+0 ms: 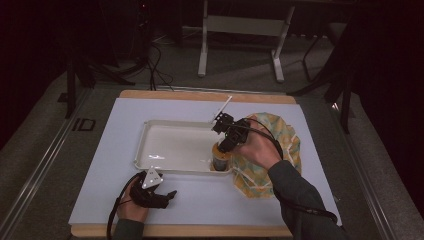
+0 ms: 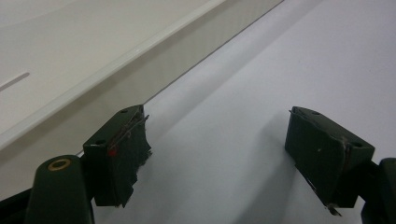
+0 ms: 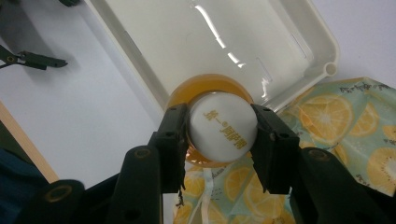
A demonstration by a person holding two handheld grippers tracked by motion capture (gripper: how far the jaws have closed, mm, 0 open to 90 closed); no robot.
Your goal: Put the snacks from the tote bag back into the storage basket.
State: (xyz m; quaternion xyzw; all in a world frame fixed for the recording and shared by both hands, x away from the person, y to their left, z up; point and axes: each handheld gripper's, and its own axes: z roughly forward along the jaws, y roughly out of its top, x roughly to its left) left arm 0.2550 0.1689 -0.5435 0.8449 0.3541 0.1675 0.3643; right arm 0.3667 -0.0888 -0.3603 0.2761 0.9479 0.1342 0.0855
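Observation:
An amber bottle [image 1: 220, 161] with a white cap [image 3: 223, 126] stands in the near right corner of a white tray [image 1: 165, 125]. My right gripper [image 1: 226, 146] comes down on it from above, and its jaws are shut on the white cap [image 3: 223, 126], one black pad [image 3: 173, 135] on each side. My left gripper [image 1: 167, 196] rests on the white mat in front of the tray, its jaws open wide with nothing between them; its fingers [image 2: 122, 149] lie beside the tray wall [image 2: 140, 60].
A cloth with an orange-slice print [image 1: 275, 150] lies right of the tray, partly under the right hand. A white stick [image 1: 222, 107] leans at the tray's far right corner. The mat [image 1: 100, 150] covers a wooden board.

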